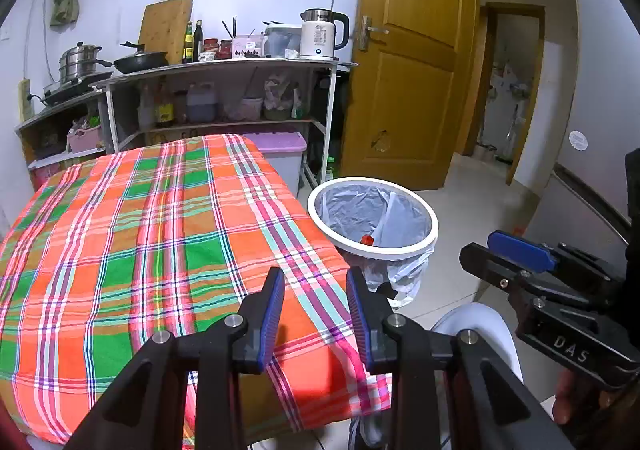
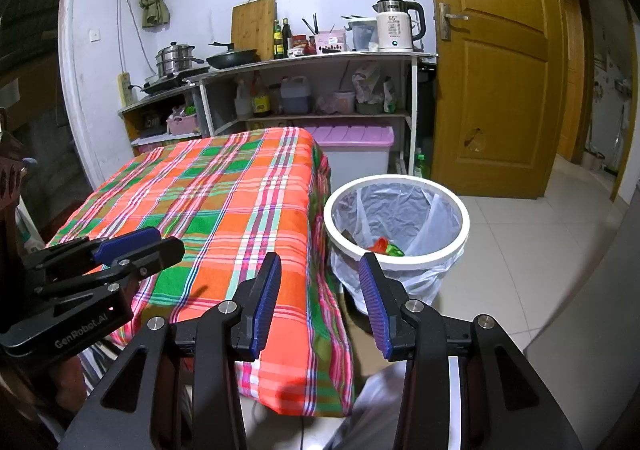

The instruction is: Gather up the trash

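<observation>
A white-rimmed trash bin [image 1: 420,246] lined with a clear bag stands on the floor right of the table; it also shows in the right wrist view [image 2: 464,234]. Red and green trash [image 2: 385,247] lies inside it; a red piece [image 1: 367,239] shows in the left wrist view. My left gripper [image 1: 316,278] is open and empty above the table's near right corner. My right gripper [image 2: 320,264] is open and empty above the table's edge, left of the bin. Each gripper shows from the side in the other's view: the right one [image 1: 516,250], the left one [image 2: 132,242].
The table wears an orange, green and pink plaid cloth [image 1: 152,234] [image 2: 224,202]. Behind it stand kitchen shelves [image 1: 224,70] with pots, bottles and a white kettle [image 1: 318,36]. A purple-lidded bin [image 2: 352,138] sits under the shelf. A wooden door [image 1: 408,62] is open at right.
</observation>
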`<move>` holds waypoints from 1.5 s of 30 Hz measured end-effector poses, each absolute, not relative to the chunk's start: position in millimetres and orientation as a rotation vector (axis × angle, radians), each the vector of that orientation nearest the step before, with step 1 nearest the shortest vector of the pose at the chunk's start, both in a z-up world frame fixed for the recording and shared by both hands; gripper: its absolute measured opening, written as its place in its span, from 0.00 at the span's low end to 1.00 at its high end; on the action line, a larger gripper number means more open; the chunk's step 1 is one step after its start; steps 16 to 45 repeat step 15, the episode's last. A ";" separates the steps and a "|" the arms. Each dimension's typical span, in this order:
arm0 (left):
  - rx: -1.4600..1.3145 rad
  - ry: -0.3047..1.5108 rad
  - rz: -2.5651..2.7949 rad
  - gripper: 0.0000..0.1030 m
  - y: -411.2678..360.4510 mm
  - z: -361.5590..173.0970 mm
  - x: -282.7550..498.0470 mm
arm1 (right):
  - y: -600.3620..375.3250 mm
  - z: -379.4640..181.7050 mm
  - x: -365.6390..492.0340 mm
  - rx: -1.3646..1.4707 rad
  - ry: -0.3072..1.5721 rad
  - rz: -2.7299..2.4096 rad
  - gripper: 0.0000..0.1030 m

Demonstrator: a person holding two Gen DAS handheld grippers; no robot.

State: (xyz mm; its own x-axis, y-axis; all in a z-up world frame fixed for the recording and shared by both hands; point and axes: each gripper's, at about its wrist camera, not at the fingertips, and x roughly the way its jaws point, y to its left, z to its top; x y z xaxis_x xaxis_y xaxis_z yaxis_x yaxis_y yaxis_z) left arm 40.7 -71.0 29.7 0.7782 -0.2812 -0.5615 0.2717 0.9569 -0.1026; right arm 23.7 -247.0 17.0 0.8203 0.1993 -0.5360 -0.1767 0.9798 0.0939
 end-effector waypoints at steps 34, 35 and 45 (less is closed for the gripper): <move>0.002 0.588 -0.267 0.31 -71.8 28.0 39.5 | -244.6 16.4 24.4 0.038 0.577 0.201 0.41; 0.002 0.588 -0.267 0.31 -71.8 28.0 39.5 | -244.6 16.4 24.4 0.038 0.577 0.201 0.41; 0.002 0.588 -0.267 0.31 -71.8 28.0 39.5 | -244.6 16.4 24.4 0.038 0.577 0.201 0.41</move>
